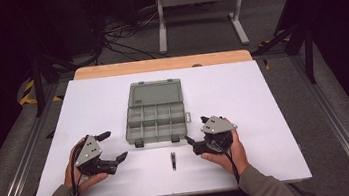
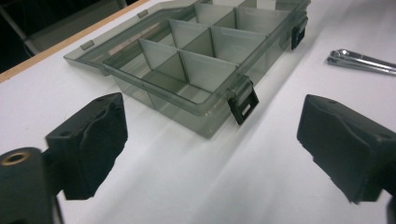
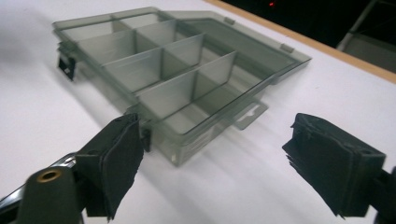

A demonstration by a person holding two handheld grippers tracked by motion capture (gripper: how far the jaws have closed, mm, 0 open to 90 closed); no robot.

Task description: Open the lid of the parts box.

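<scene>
Grippers are sitting low on either side of the table's near half, and I am watching both with their jaws standing apart and nothing between the pads. I am seeing the left gripper [image 1: 116, 146] in the high view, held in the person's left hand [image 1: 82, 176], its two black jaws spread and pointing toward the middle of the white table [image 1: 263, 97]. The right gripper [image 1: 191, 143] is resting in the right hand [image 1: 230, 154], its jaws aimed toward the centre as well. Between the two, slightly farther back, the grey compartment box [image 1: 156, 122] is lying open, its lid [image 1: 155, 92] folded flat behind it toward the wooden edge of the table. In the left gripper view I am looking along the wide-set jaws at the near corner of the box [image 2: 196, 70], where a black latch [image 2: 243, 100] is hanging down at the front wall; the dividers are looking bare as far as I can tell. A small metal nail clipper [image 1: 173, 160] is lying on the table just in front of the box, between the two grippers and touching neither; it is showing at the upper right of the left gripper view [image 2: 362, 61]. In the right gripper view the box's other front corner [image 3: 187, 140] is sitting just beyond the open jaws, clear of both pads.
</scene>
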